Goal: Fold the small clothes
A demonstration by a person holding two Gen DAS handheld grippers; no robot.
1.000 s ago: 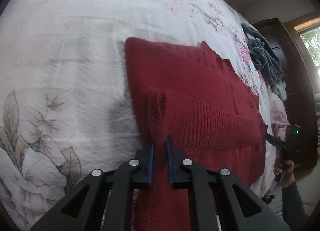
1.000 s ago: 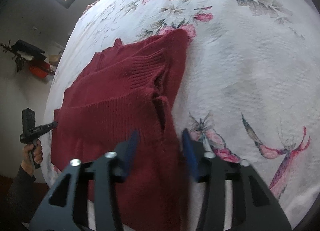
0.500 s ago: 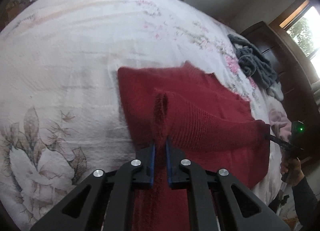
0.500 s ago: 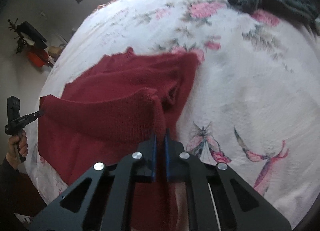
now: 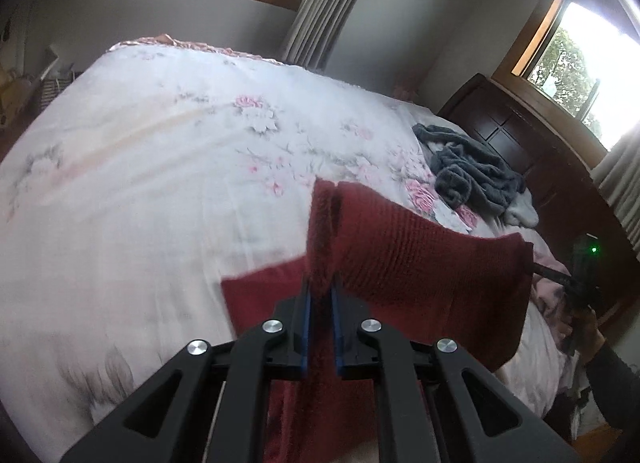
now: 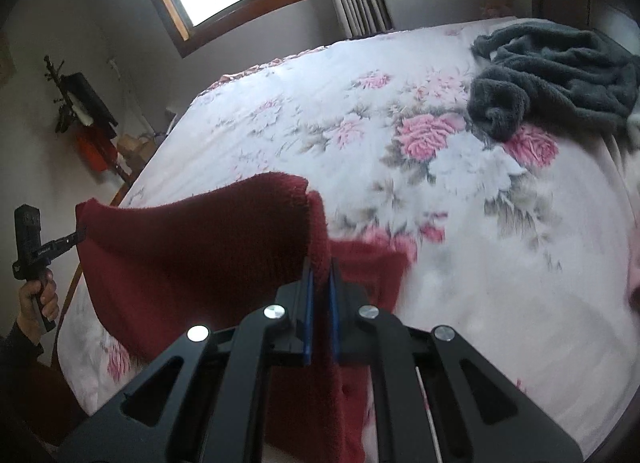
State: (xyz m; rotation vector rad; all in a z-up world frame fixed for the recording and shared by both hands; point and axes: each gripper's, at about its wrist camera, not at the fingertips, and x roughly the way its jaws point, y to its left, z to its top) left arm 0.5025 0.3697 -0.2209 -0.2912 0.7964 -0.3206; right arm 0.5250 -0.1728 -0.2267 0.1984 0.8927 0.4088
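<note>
A red sweater (image 5: 420, 263) hangs stretched between two claws above a floral bed (image 5: 140, 183). The left claw (image 5: 320, 295) is clenched on one ribbed edge; the right claw (image 6: 319, 275) is clenched on the opposite edge. Slack knit sags below and between them, its lower part trailing on the bed under the claws. It looks soft, light and floppy, best gripped at the thick ribbed hem. A grey garment (image 6: 552, 71) lies well ahead. No readable labels or writing

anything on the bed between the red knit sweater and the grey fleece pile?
Nothing: only bare floral bedspread between red knit sweater and grey fleece pile, right wrist view.
</note>
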